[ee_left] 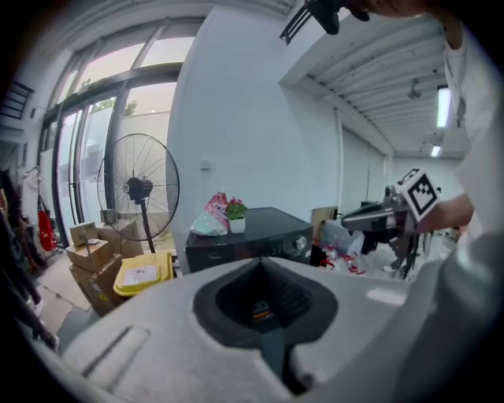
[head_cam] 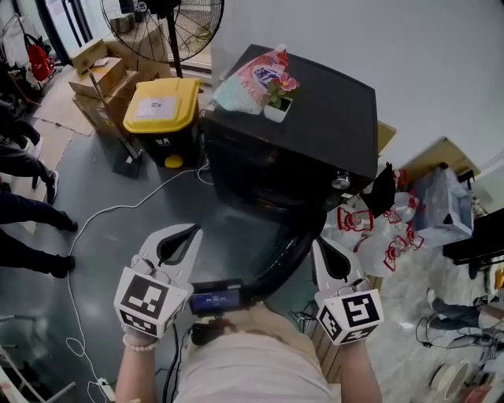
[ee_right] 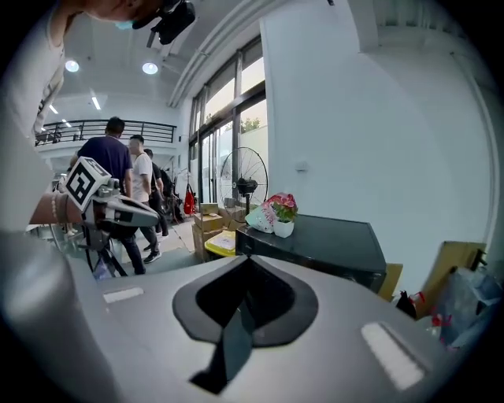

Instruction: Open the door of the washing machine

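Washing machine: black, noted at 1 o'clock in the head view, front turned toward the person. Its door is read as the dark curved band hanging out from the front at 6 o'clock of the machine, between the two hands. It is judged to be already swung out, though the hinge is not seen.

Left tongs: shut, nothing held. Right tongs: shut too, nothing held. Both are held level with the chest, apart from the door, one on each side of it.

Step in hand, as judged: the opening looks done or nearly done. If more swing is wanted, the door's free rim is best nudged with shut tongs, slowly, along its arc, and the hinge side is left alone.

Around:
- fan at 11 o'clock
- cardboard boxes at 10 o'clock
- yellow bin just beside the machine's 9 o'clock side
- plastic bags at its 4 o'clock
- packet and potted plant on its top
- white cable trailed across the floor at 8 o'clock

The bags may be brushed by the door's swing, and the cable lies underfoot.
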Motion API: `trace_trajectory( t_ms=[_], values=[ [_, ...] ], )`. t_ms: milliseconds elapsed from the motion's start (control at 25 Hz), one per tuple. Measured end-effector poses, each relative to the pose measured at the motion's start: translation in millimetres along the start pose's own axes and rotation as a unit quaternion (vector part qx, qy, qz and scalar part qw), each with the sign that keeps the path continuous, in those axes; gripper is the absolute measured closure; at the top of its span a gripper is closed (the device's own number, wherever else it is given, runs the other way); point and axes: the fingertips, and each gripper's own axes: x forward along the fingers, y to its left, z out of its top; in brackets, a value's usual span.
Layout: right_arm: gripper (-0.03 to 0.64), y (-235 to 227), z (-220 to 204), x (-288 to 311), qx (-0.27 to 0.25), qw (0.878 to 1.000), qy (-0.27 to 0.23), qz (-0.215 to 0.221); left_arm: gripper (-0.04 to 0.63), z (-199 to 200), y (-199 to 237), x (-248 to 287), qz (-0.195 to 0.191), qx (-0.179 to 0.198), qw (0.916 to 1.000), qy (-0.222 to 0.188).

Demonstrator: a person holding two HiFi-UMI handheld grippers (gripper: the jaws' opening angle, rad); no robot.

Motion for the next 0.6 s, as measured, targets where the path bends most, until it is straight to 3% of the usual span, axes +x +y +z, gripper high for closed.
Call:
trace_trajectory(
  t_ms=[600],
  values=[
    [0.614, -1.5, 5.6, 2.5, 0.004, 1.0, -0.003, -0.003, 0.601, 3.9, -9.9, 7.6, -0.009, 0.004, 0.9999, -0.009]
  ],
)
